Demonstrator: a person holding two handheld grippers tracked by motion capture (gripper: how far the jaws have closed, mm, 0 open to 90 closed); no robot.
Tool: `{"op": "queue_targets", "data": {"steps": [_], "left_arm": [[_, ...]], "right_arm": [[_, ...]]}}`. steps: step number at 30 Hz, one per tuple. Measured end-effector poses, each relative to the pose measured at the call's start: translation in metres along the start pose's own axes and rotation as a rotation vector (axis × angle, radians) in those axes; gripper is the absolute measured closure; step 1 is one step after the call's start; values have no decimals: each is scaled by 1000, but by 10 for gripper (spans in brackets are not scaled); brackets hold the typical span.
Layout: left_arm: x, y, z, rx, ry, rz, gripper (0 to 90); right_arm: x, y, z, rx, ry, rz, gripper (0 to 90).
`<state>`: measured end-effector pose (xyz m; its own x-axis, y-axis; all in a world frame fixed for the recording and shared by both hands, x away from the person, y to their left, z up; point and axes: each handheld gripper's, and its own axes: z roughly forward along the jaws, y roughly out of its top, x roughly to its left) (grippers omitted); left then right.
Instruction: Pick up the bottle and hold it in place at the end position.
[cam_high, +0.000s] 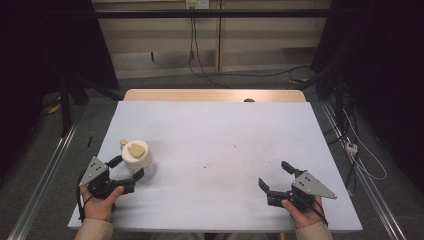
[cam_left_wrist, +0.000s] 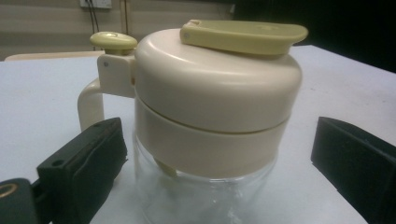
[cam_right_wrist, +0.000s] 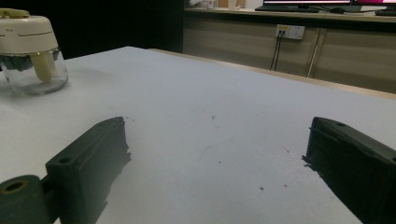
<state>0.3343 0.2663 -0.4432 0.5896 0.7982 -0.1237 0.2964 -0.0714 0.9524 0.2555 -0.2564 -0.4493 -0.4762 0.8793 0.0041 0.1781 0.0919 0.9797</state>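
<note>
A clear glass jug with a cream lid (cam_high: 138, 158) and a pale green flap on top stands at the left of the white table. My left gripper (cam_high: 127, 167) is open, its jaws on either side of the jug without touching it. Seen close in the left gripper view, the jug (cam_left_wrist: 215, 107) stands between the two black jaws, with its cream handle (cam_left_wrist: 91, 105) and green knob at the left. My right gripper (cam_high: 275, 176) rests open near the front right of the table, nothing between its jaws. From the right gripper view the jug (cam_right_wrist: 30, 49) stands far off at the upper left.
The white table top (cam_high: 215, 145) has small dark specks near its middle. A wooden strip runs along the far edge with a small dark object (cam_high: 248, 100) on it. Cables trail on the floor behind and at the right. Metal rails flank the table.
</note>
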Motion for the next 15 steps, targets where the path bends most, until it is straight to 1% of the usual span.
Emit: {"op": "queue_targets", "data": {"steps": [2, 3, 5, 8, 9, 15], "left_arm": [[1, 0, 2, 13, -9, 2, 27], [2, 0, 3, 15, -7, 11, 29], [3, 0, 4, 23, -6, 3, 27], [6, 1, 6, 25, -8, 0, 28], [6, 1, 7, 21, -4, -9, 29], [6, 1, 14, 39, -1, 0, 33]], "right_arm": [[0, 0, 0, 1, -1, 1, 51], [0, 0, 0, 2, 0, 1, 52], [0, 0, 1, 6, 0, -4, 52], [1, 0, 1, 4, 6, -7, 52], [1, 0, 1, 5, 7, -6, 53], [1, 0, 1, 5, 6, -6, 52]]}}
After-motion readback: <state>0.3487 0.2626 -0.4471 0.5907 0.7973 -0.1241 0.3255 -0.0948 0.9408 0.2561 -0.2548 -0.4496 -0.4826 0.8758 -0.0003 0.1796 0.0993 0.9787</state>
